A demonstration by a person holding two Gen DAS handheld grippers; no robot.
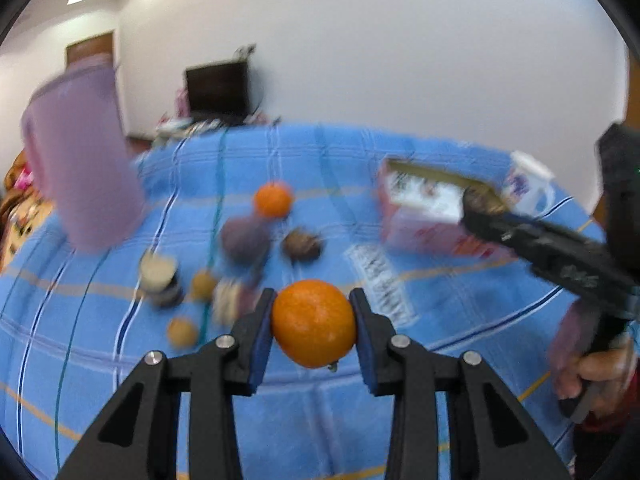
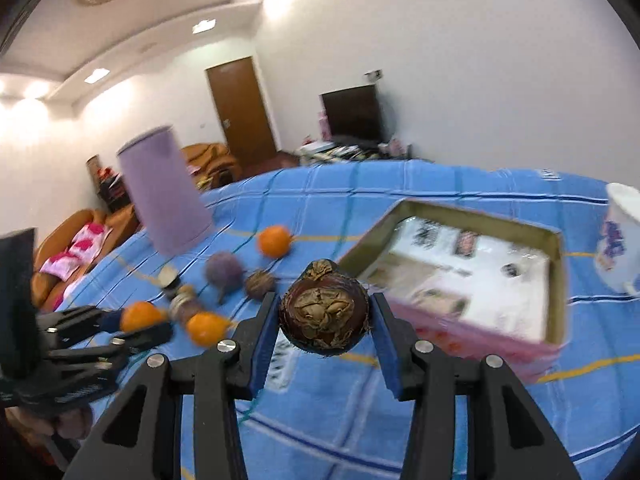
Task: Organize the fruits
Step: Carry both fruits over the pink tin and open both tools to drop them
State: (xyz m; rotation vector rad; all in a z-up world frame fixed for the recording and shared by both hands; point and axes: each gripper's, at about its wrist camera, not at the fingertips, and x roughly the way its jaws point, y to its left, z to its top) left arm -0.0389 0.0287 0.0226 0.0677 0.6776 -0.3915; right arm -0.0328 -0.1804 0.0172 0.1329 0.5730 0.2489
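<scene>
lilac cylinder container (image 2: 164, 192) standing on blue plaid cloth (image 2: 340, 200), white mug with purple print (image 2: 618, 240) at right edge, black TV (image 2: 352, 114) against white wall, brown door (image 2: 242, 108), orange sofa with pink cushion (image 2: 80, 246) behind

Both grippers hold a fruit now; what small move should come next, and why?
Probably carry the right gripper with its brown fruit over the open box and release. The box lies close on its right; the left gripper grips an orange and can follow.
</scene>
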